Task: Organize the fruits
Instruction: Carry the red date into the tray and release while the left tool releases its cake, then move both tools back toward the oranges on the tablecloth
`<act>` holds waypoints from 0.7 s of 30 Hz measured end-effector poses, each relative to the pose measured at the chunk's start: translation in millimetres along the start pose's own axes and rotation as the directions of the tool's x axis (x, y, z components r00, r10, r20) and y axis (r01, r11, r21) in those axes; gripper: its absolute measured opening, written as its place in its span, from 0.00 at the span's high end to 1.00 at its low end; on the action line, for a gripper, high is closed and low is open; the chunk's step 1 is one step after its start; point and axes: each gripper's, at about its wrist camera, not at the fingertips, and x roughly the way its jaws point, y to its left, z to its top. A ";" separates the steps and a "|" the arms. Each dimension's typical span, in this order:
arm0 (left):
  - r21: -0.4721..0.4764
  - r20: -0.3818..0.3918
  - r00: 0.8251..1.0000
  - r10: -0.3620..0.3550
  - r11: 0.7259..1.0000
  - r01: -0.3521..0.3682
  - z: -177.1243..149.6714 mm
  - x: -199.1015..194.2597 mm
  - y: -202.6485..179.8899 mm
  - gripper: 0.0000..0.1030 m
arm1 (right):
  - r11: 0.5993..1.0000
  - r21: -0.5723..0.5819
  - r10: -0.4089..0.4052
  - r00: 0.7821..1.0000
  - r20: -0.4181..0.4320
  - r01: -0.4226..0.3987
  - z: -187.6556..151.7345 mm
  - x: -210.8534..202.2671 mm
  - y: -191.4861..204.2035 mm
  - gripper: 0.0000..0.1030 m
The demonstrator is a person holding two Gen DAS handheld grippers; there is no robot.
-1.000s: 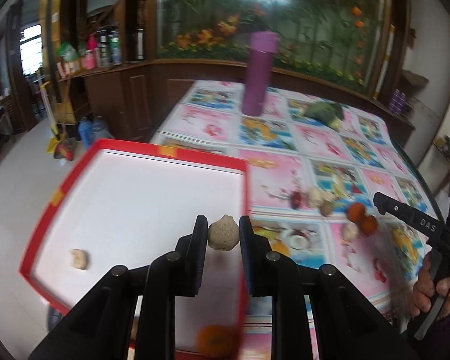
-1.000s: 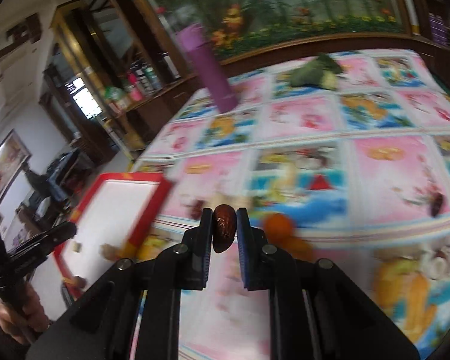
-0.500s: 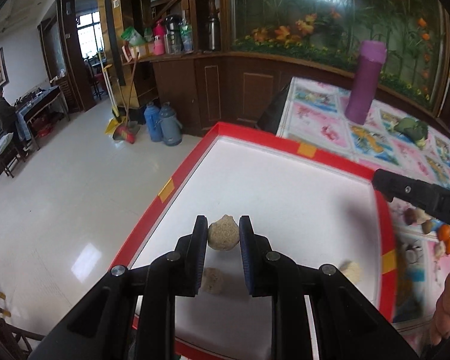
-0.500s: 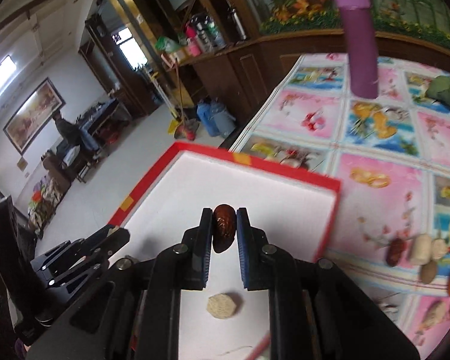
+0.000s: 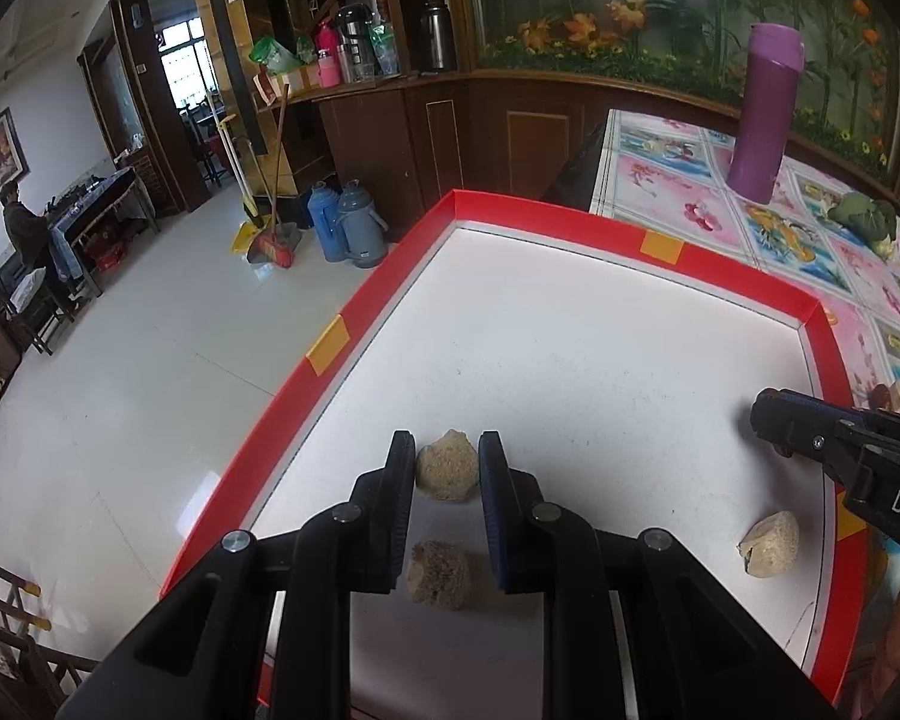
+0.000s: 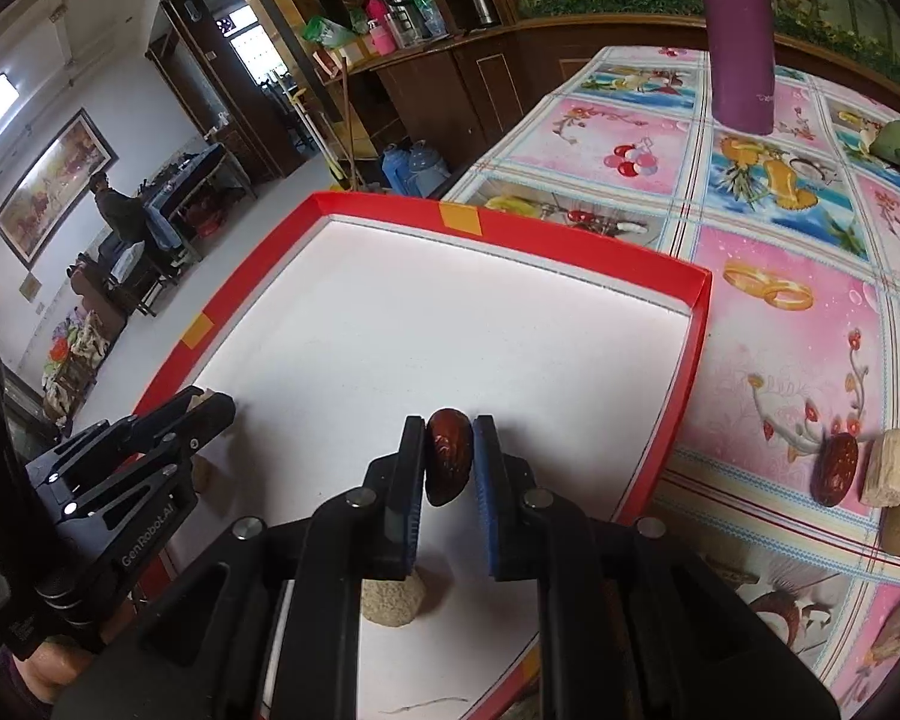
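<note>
Both grippers have swung off the patterned tablecloth (image 6: 798, 324) and now hang over the red-rimmed tray (image 5: 510, 207), each carrying the same piece as a second ago. The left gripper (image 5: 447, 468) is pinched shut on a tan lump (image 5: 448, 473), which sits snug between the pads above the white tray floor, toward the tray's 7 o'clock corner. Directly below it, at 6 o'clock, a second tan lump (image 5: 438, 574) lies on the floor, and a third (image 5: 771, 551) rests over at 3 o'clock near the right rim. The right gripper (image 6: 449, 456) is clamped on a dark red date (image 6: 448, 455), held upright above the tray's near-right part, with a tan piece (image 6: 393, 600) on the floor underneath. Out on the cloth at 3 o'clock, another date (image 6: 834, 471) and pale chunks (image 6: 888, 468) are still waiting. A purple tumbler (image 5: 765, 114) stands at 1 o'clock.
</note>
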 end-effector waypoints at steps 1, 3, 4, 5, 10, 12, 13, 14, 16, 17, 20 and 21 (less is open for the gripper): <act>0.003 -0.001 1.000 0.002 1.000 -0.002 -0.4 0.2 -1.3 0.80 | 1.000 0.001 -0.004 1.000 -0.007 0.004 0.2 2.9 -1.6 0.82; 0.003 -0.007 1.000 0.010 1.000 -0.010 -1.0 0.8 -2.6 0.80 | 1.000 -0.009 -0.023 1.000 -0.010 0.023 -0.9 5.0 -1.2 0.82; 0.004 -0.009 1.000 0.017 1.000 -0.017 -1.9 1.1 -2.5 0.80 | 0.999 -0.024 -0.031 0.999 -0.006 0.031 -1.3 4.8 0.5 0.82; 0.004 -0.005 1.000 0.020 1.000 -0.020 -2.7 0.1 -2.2 0.80 | 0.999 -0.036 -0.036 0.999 -0.005 0.036 -1.1 4.6 1.7 0.82; 0.009 -0.005 0.999 0.053 0.999 -0.053 -4.3 -4.4 -1.9 0.76 | 1.000 0.001 0.017 1.000 0.010 -0.017 1.3 -6.9 -4.0 0.57; 0.007 0.002 0.998 0.064 0.998 -0.065 -4.1 -8.2 -3.0 0.63 | 1.000 0.008 0.018 0.998 0.052 -0.018 2.6 -16.3 -5.9 0.51; 0.006 0.012 0.997 0.071 0.997 -0.071 -3.9 -11.3 -3.7 0.55 | 1.000 0.009 0.019 0.998 0.067 -0.019 3.2 -20.8 -6.9 0.50; 0.006 0.020 0.997 0.079 0.997 -0.079 -4.0 -13.6 -5.1 0.49 | 1.000 0.010 0.020 0.997 0.080 -0.021 3.8 -25.6 -8.2 0.49; 0.007 0.035 0.995 0.097 0.995 -0.098 -3.3 -19.5 -7.5 0.43 | 1.000 0.018 0.018 0.995 0.100 -0.020 4.0 -33.5 -12.7 0.47; 0.008 0.040 0.994 0.100 0.995 -0.101 -2.5 -21.4 -8.8 0.41 | 1.000 0.022 0.017 0.994 0.104 -0.019 4.0 -35.6 -14.6 0.46; 0.013 0.051 0.993 0.109 0.994 -0.109 -1.5 -28.2 -13.6 0.38 | 0.999 0.037 0.008 0.994 0.109 -0.012 1.8 -43.4 -24.5 0.46; 0.015 0.054 0.992 0.111 0.994 -0.111 -1.6 -30.3 -15.3 0.38 | 0.999 0.042 0.003 0.994 0.113 -0.008 1.3 -46.5 -28.5 0.46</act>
